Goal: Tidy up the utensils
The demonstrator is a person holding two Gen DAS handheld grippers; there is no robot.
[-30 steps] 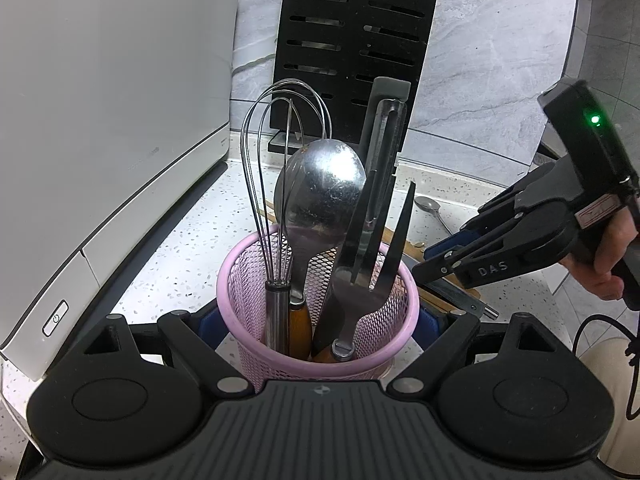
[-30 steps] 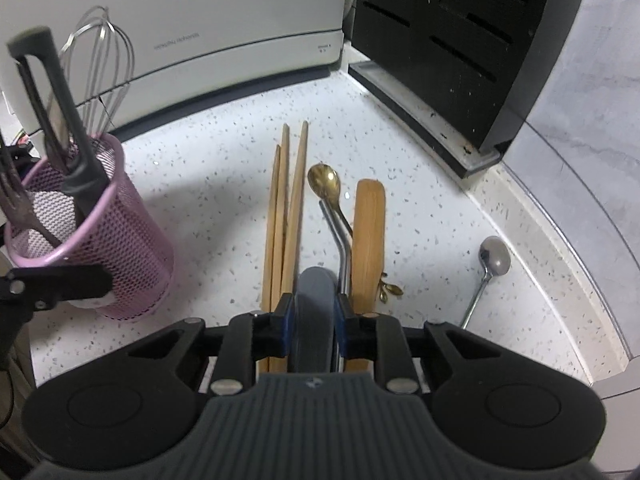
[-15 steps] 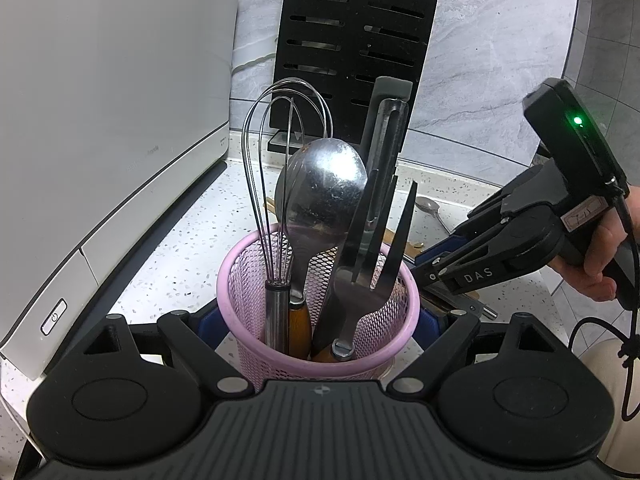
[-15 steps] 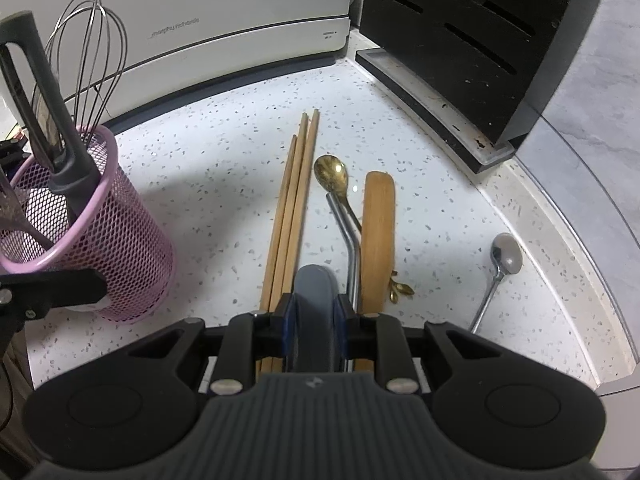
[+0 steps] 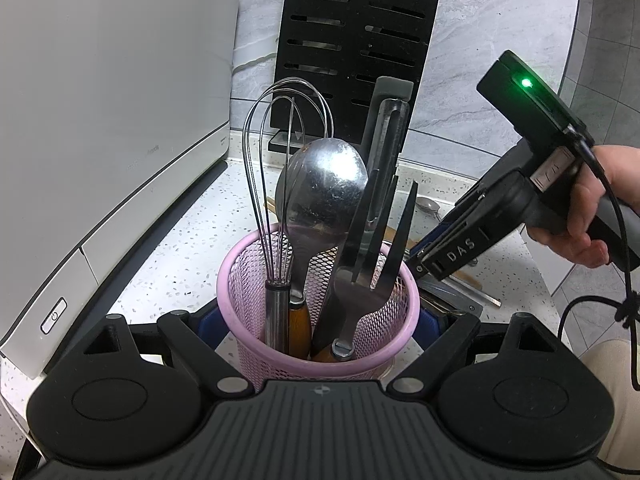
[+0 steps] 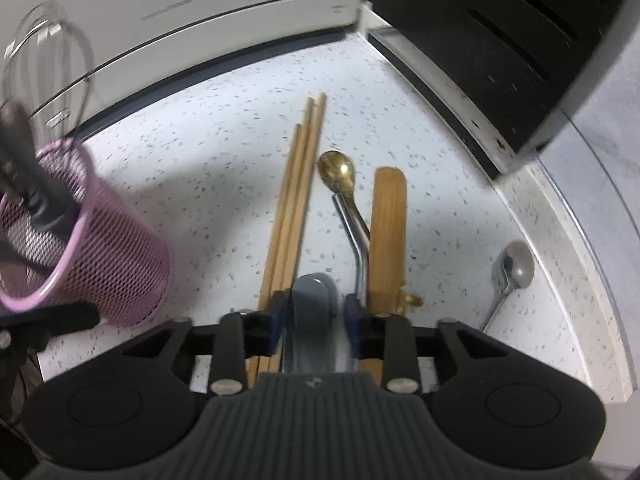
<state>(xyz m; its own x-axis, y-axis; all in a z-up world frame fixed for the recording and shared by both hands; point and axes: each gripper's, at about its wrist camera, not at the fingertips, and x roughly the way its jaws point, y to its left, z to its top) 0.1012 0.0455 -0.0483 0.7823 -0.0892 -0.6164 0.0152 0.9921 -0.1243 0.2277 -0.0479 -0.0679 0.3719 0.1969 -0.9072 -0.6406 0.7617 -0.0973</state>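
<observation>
My left gripper [image 5: 320, 320] is shut on the pink mesh holder [image 5: 232, 280], which stands upright on the counter. Inside it are a whisk [image 5: 272, 168], a big steel spoon [image 5: 324, 192], a meat fork [image 5: 372, 280] and grey tongs [image 5: 388, 140]. My right gripper [image 6: 316, 312] points steeply down over loose utensils. Its jaws have just been opening, and a grey handle [image 6: 316, 300] sits between the pads with a thin gap on the right. Beside it lie wooden chopsticks [image 6: 296, 200], a gold spoon [image 6: 336, 170], a wooden spatula [image 6: 388, 232] and a small silver spoon [image 6: 518, 268].
A white appliance [image 5: 100, 120] fills the left and a black slotted rack [image 5: 360, 40] stands at the back. The counter's raised edge [image 6: 580, 280] curves along the right. A person's hand [image 5: 588, 220] holds the right gripper close to the pink holder.
The right gripper has tipped further down and shifted over the utensils, and its jaws have widened around the grey handle. The left gripper and the pink holder have not moved.
</observation>
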